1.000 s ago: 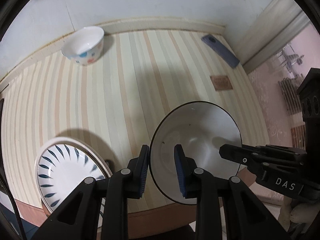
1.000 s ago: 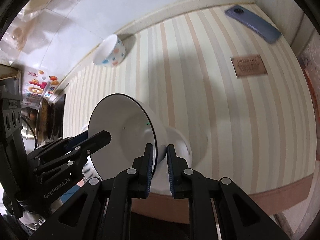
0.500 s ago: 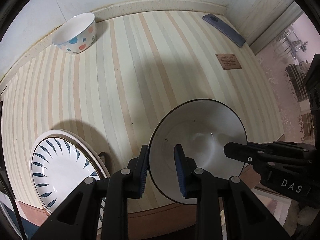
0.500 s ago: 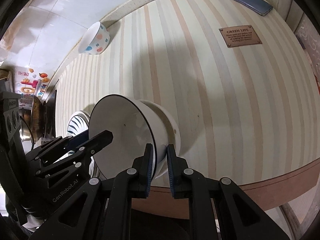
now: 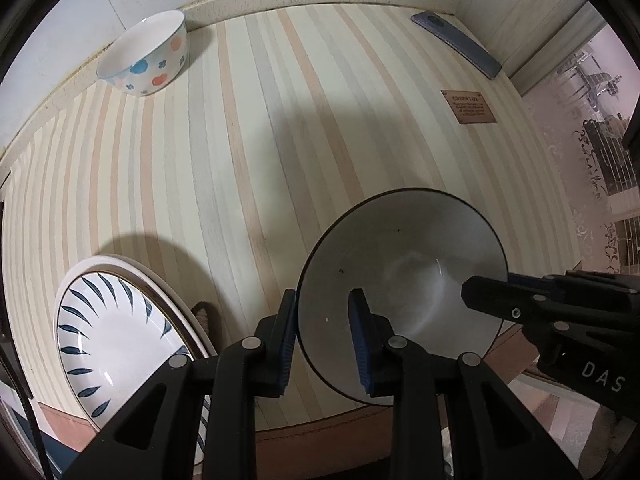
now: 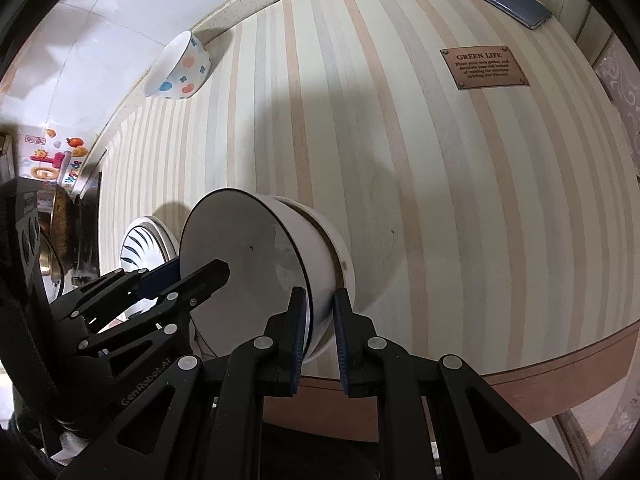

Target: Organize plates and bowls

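A white bowl with a thin black rim (image 5: 400, 280) is held from two sides. The jaws of the left gripper (image 5: 326, 344) are clamped on the near part of its rim, one jaw inside the bowl and one outside. The jaws of the right gripper (image 6: 320, 338) are clamped on the far side of the rim in the same way. The bowl is held low over the striped tabletop (image 5: 320, 120), just ahead of both sets of jaws; whether its foot is touching cannot be told.

A plate with dark blue leaf marks (image 5: 112, 332) lies to the left of the left jaws. A small bowl with coloured dots (image 5: 146, 54) sits far ahead of the jaws, by the wall. A phone (image 5: 456, 42) is well apart on the right.

The white bowl looks hard, smooth and easy to break. It is probably slippery and a bit heavy. The rim is thin, so it is best held there, firmly, and put down gently.
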`<state>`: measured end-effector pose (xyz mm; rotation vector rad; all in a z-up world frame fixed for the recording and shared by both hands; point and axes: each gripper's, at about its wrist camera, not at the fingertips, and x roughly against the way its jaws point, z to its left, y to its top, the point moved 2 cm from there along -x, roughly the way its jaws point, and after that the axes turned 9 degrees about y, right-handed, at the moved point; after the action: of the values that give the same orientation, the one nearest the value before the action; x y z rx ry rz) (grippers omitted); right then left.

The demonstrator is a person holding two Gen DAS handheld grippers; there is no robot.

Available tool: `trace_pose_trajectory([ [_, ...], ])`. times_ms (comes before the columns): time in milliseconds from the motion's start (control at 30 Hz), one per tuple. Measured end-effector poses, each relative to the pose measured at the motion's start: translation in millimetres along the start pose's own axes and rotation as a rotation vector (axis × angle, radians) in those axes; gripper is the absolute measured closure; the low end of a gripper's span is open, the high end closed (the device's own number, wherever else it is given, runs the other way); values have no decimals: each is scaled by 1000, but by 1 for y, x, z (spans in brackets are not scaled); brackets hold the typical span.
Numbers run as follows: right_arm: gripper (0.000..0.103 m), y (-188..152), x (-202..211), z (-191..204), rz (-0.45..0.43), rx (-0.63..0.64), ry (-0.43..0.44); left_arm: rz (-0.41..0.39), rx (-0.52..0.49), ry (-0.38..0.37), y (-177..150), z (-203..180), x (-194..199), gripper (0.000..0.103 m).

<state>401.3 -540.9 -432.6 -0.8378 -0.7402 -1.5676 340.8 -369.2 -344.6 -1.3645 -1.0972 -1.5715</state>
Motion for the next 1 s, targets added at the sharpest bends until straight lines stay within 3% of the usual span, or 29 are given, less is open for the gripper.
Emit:
trace_pose_trajectory([
  [133, 84, 3, -3, 5, 17, 27, -48, -11, -23, 22, -1, -5, 1, 80],
  [300, 84, 6, -2, 4, 40, 17, -42, -7, -12, -2, 0, -1, 2, 80],
  [467, 84, 22, 27, 8, 18, 1, 11, -112, 84, -46, 10, 33, 44, 79],
  [500, 79, 27, 32, 11, 10, 3, 18, -130, 106, -46, 15, 41, 52, 78],
  [600, 55, 55, 49, 26, -41, 12, 73, -177, 205, -41, 44, 86, 70, 70],
  [633, 52, 68, 50, 33, -57, 19, 99, -187, 237, -34, 54, 101, 71, 70],
  [833, 52, 152, 23, 82, -117, 54, 212, -175, 416, 16, 119, 191, 40, 70],
  [1000, 52, 221, -29, 118, -121, 64, 241, -126, 482, 11, 156, 236, -1, 70],
])
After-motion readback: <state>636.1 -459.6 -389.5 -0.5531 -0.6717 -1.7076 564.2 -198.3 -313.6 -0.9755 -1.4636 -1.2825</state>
